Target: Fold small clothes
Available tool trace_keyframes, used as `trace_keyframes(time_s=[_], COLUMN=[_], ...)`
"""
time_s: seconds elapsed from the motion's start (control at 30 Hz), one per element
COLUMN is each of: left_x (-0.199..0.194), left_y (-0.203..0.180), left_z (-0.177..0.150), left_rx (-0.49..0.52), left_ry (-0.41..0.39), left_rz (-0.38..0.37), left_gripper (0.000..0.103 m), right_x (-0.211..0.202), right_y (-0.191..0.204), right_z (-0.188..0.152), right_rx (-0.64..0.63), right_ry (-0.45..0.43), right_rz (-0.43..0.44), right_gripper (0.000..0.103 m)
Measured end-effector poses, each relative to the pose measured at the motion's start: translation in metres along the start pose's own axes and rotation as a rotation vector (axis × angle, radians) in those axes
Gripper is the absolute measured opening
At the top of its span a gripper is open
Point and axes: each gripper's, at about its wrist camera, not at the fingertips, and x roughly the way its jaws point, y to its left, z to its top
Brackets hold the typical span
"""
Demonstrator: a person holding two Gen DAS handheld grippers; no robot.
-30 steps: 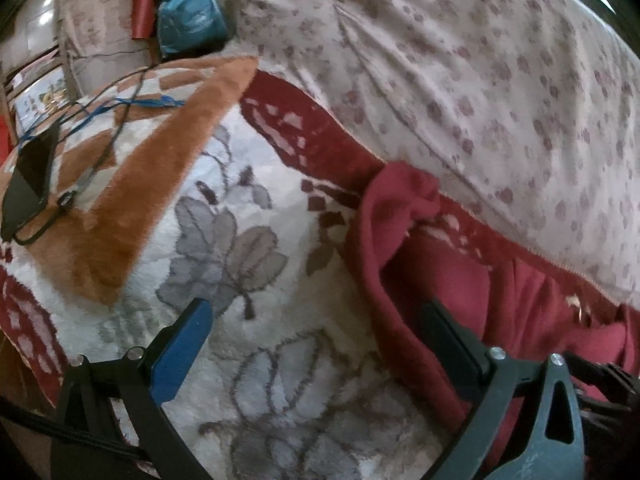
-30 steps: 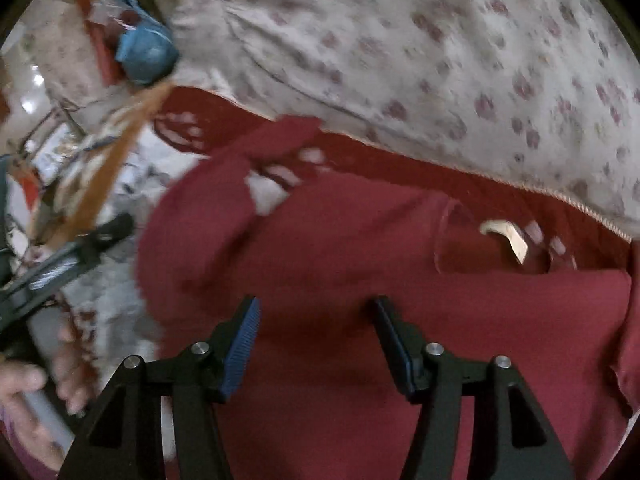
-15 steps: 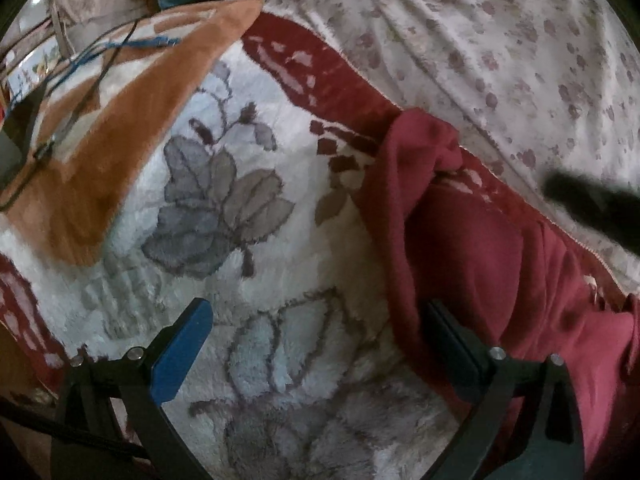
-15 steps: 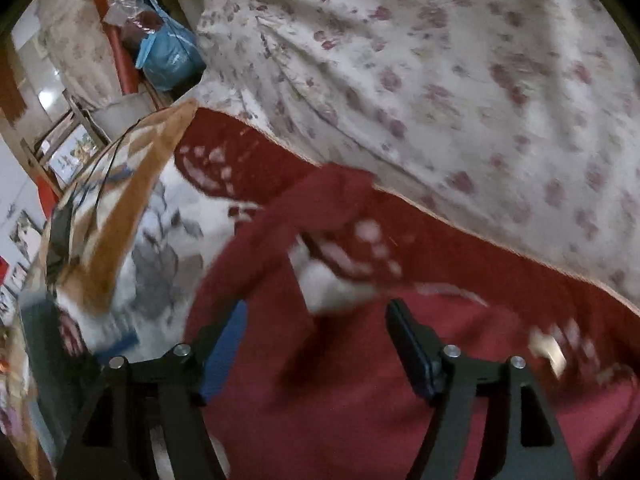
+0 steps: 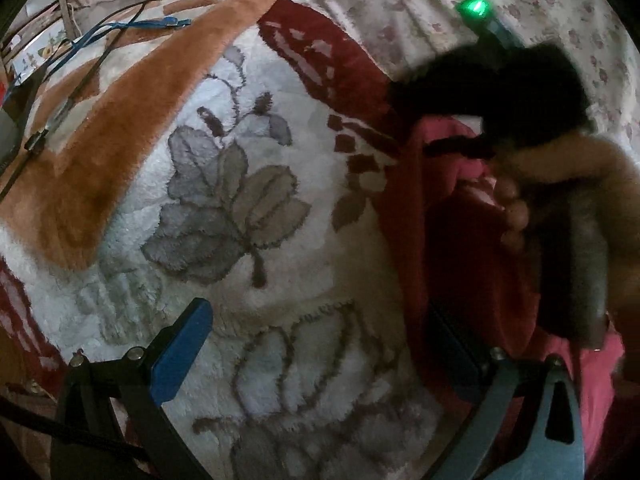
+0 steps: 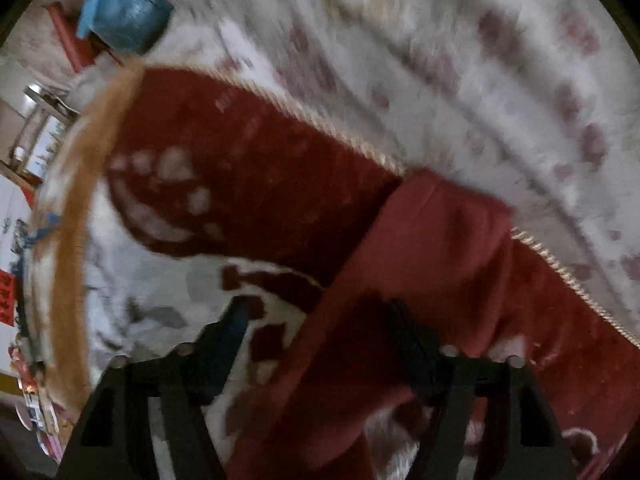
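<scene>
Red garment (image 6: 420,280) lying crumpled on the floral blanket (image 5: 248,240), hard against the dotted bedsheet (image 6: 440,80). Right gripper (image 6: 320,332) straddling the sleeve end, jaws just narrowing on the cloth; blurred, so possibly not yet pinched. Best to bite near the cuff, lift low, then lay it across the body. Left gripper (image 5: 320,340) gaping wide, one finger on the garment's edge, gripping nothing; better pressed down there as an anchor.

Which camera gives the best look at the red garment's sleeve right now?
The right wrist view: the red garment's sleeve runs diagonally across the frame, cuff at the floral sheet, though motion blurs it. In the left wrist view only a shadowed edge of the garment shows, partly hidden by the person's hand.
</scene>
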Motion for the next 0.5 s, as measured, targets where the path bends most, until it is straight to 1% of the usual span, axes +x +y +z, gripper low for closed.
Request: trace_keyframes(time_s=[0.03,0.07,0.13,0.2,0.37,0.43,0.5], left_x=[0.001,0.002,0.002,0.002,-0.004,-0.01,-0.018], left_y=[0.0,0.0,0.0,-0.001,-0.004,-0.005,-0.009], left_z=[0.0,0.0,0.0,0.001,-0.001,-0.003,-0.007], left_rx=[0.002,0.004,0.008,0.012,0.028,0.032,0.046], left_ry=[0.0,0.0,-0.001,-0.008,-0.033,-0.052,-0.071], left_rz=[0.006,0.006,0.018,0.032,0.03,0.016,-0.003], left_gripper=[0.103,0.103,0.103,0.103,0.103,0.103,0.103], right_x=[0.006,0.007,-0.004,-0.029,-0.123,-0.169,-0.202], right_y=[0.0,-0.001,-0.003,-0.005,-0.023,-0.038,-0.052], right_z=[-0.001,-0.002,-0.007,-0.012,-0.04,-0.059,-0.077], right_rx=[-0.008,-0.013,-0.013,-0.022,-0.019,-0.013,-0.005], right_ry=[0.009,0.001,-0.038,-0.097,-0.258,-0.328,-0.376], right_rz=[-0.016,-0.025,-0.007,0.005,0.06,0.077,0.079], right_gripper=[0.03,0.013,0.009,0.008,0.007,0.006,0.006])
